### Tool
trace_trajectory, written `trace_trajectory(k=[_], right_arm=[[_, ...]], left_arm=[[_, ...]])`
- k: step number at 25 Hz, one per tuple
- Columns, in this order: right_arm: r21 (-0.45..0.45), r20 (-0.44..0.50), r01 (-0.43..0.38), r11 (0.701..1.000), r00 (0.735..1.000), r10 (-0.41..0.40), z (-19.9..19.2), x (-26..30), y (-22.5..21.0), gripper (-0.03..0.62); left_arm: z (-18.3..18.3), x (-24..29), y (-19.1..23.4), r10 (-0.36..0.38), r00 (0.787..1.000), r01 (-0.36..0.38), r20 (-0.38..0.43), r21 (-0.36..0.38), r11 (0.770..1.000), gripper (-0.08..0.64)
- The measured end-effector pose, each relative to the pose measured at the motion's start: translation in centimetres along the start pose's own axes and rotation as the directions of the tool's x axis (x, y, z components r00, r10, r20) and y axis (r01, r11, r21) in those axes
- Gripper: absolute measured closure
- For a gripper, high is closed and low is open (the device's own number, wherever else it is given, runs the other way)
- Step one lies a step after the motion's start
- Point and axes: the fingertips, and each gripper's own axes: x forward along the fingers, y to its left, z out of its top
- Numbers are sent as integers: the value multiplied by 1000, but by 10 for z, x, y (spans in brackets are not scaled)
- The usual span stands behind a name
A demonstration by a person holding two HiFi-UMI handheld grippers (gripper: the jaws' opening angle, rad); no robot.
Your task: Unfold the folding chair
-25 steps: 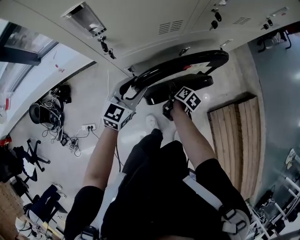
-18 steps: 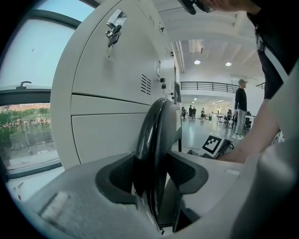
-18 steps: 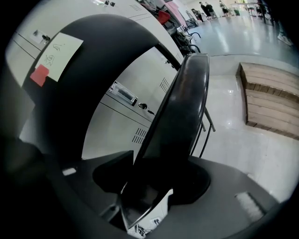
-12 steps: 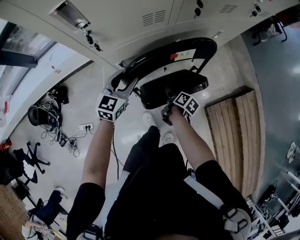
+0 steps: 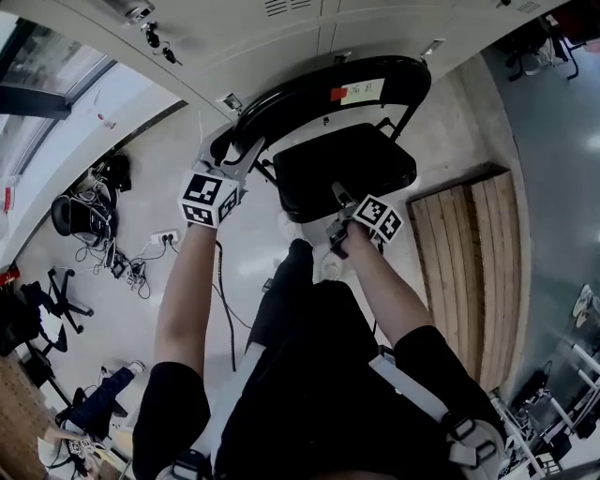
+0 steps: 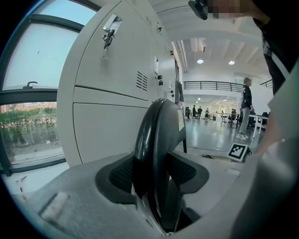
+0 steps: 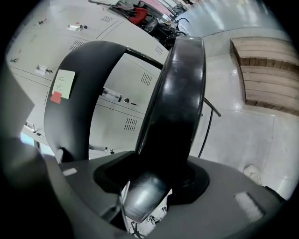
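The folding chair point(image 5: 342, 169) is standing in the upper middle of the head view, on the pale floor point(image 5: 169, 197) just in front of a row of white lockers point(image 5: 281, 28). It is sitting beyond the person's feet.

The left tongs point(image 5: 246, 157) are gripping the left end of the curved black backrest point(image 5: 319, 89). They are opening a little, but the rim is sitting between the pads, which appear to be touching it on both sides. The right tongs point(image 5: 339, 197) are clenched on the near edge of the seat point(image 5: 352, 159).

The seat appears to be partway down, so the step in hand is swinging it flat. To do that well, the left tongs should be tightening again and holding the backrest steady, acting only as an anchor. The right tongs should be drawing the seat edge down and toward the person, following the hinge's arc, not pulling straight. The grip is sitting left of the middle of that edge, so the pull should be kept even to stop the frame twisting. The seat should be eased down until it stops on its own.

The chair is facing the person, with the seat's front edge pointing toward the bottom of the frame. The backrest's long axis is running across the frame, rising from middle left to upper right. The seat's top face is tilting up toward the camera.
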Motion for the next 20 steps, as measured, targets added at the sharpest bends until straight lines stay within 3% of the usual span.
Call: trace_trajectory(k=[14,20], right_arm=[[33,-40,-71,997,997,72,-34,-30,-67,367],[62,-58,-77,995,995,80,-42,-32,-87,364]], left_arm=[[-19,-24,-44,44,997,-48,60,57,997,341],[-24,-23,-46,38,998,-40,59,40,998,344]])
